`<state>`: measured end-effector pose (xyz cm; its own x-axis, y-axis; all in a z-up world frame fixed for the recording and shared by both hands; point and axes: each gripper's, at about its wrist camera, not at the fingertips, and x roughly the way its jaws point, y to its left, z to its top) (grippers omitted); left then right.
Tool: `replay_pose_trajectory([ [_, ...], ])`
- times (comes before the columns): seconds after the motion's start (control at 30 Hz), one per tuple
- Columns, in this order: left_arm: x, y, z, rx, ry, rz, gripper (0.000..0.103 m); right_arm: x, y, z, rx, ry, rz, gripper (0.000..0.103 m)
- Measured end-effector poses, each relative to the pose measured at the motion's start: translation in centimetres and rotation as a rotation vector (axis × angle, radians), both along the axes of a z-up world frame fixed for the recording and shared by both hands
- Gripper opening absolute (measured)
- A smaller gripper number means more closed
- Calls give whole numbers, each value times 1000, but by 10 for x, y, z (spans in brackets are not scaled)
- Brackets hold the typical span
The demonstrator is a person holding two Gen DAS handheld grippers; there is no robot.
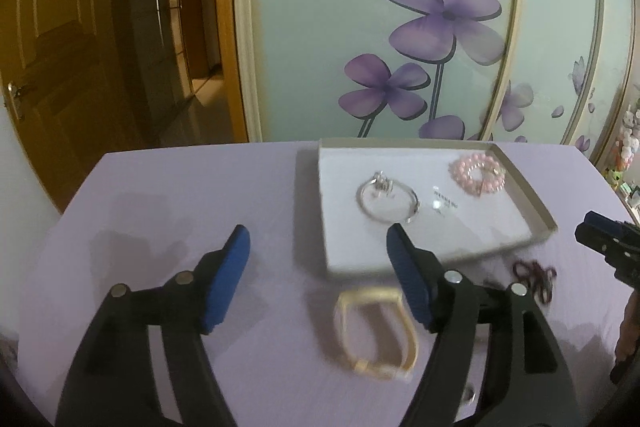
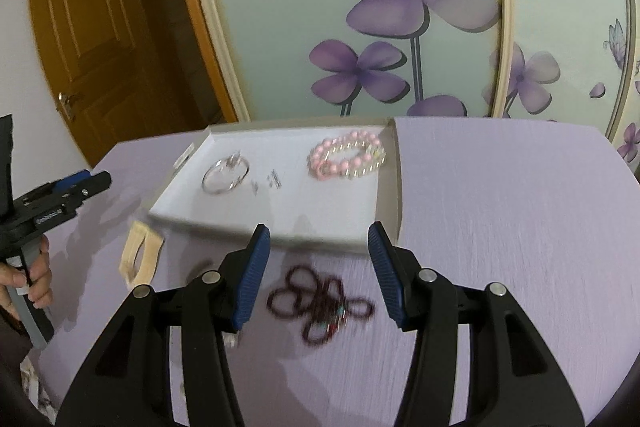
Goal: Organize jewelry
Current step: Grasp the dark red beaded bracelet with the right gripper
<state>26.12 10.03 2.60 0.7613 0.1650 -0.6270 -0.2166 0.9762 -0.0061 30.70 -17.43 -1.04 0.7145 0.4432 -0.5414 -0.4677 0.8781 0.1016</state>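
Our right hand-held gripper, jaws wide and empty, hovers directly over the dark maroon beaded bracelet, nearer than our left.

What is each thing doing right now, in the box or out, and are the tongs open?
Left tongs: open, holding nothing.
Right tongs: open, holding nothing.
Box: open, lidless.
Silver bangle: in box.
Pink bead bracelet: in box.
Gold bracelet: on table, outside box.
Dark bead strand: coiled on table, outside box.
Door: ajar.

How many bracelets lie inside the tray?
2. The silver bangle lies at the left of the tray, the pink bead bracelet at its far right. No hidden ones are apparent.
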Motion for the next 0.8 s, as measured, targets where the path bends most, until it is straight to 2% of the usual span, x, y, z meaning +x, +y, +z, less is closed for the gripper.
replay_pose_trajectory([
  [0.2, -33, -4, -4, 22, -14, -6, 79, -5, 3, -26, -69, 45, -9, 53],
  [0.5, -43, -4, -7, 18, -15, -12, 82, 9, 17, -56, -165, 114, -35, 53],
  [0.63, -43, -2, -10, 11, -10, -5, 83, 8, 21, -58, -183, 102, -38, 58],
  [0.8, -42, 1, -13, 4, -4, 4, 83, 7, 29, -58, -218, 75, -18, 73],
])
